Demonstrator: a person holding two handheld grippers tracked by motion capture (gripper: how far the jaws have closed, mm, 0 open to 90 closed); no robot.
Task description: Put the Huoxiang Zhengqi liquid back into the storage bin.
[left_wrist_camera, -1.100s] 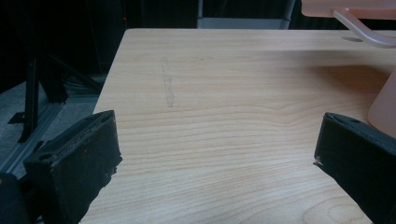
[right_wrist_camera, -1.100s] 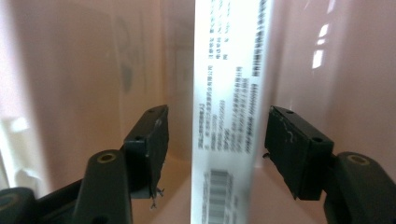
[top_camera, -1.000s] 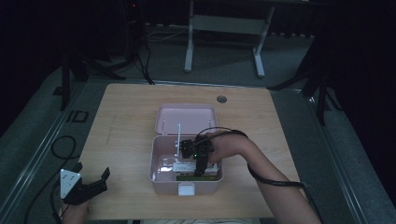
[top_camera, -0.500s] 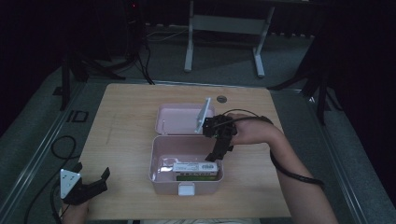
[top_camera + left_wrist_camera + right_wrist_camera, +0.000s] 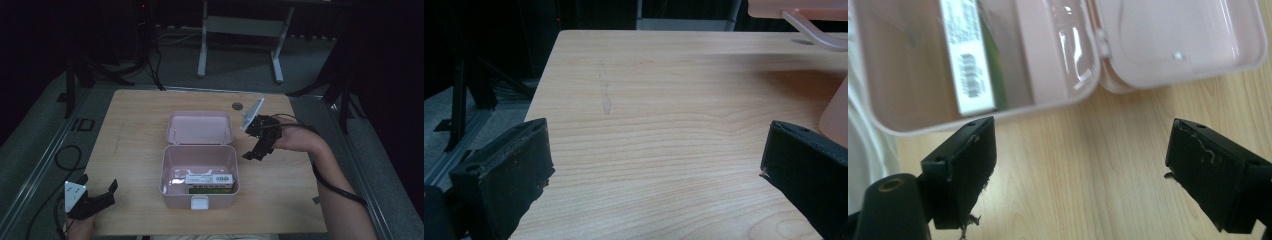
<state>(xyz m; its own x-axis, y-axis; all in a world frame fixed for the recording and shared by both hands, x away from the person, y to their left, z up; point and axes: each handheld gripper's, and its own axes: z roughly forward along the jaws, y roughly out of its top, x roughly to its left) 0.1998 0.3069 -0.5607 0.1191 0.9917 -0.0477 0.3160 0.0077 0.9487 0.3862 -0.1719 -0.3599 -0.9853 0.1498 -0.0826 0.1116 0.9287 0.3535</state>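
My right claw (image 5: 258,145) hangs over the desk just off the right side of the pink plastic lidded box (image 5: 199,172), its jaws spread wide with nothing between them. In the right gripper view I look along those jaws at bare wood, with the box's right wall and its hinge ahead of them. The box sits open near the middle of the light wooden desk (image 5: 130,115), close to the near edge, its flat pink lid (image 5: 199,127) folded back flat toward the far edge. Inside, along the near wall, lies a white-and-green cardboard packet (image 5: 210,181) with a barcode on its white face.

I judge the packet to be loaded and the step in hand to be the clearing away from the box before the lid is shut. The next move would call for my right claw to swing round to the far rim of the lid, get a jaw under it and tip it forward over the hinge until the front latch (image 5: 199,202) meets it. The lid lies flat, so catching its edge will be the fiddly part.

My right forearm comes in from the near right corner, wrist bent so the claw tilts down and inward toward the box. My left claw (image 5: 95,196) rests at the near left corner of the desk, jaws apart and empty, pointing across the wood toward the box.
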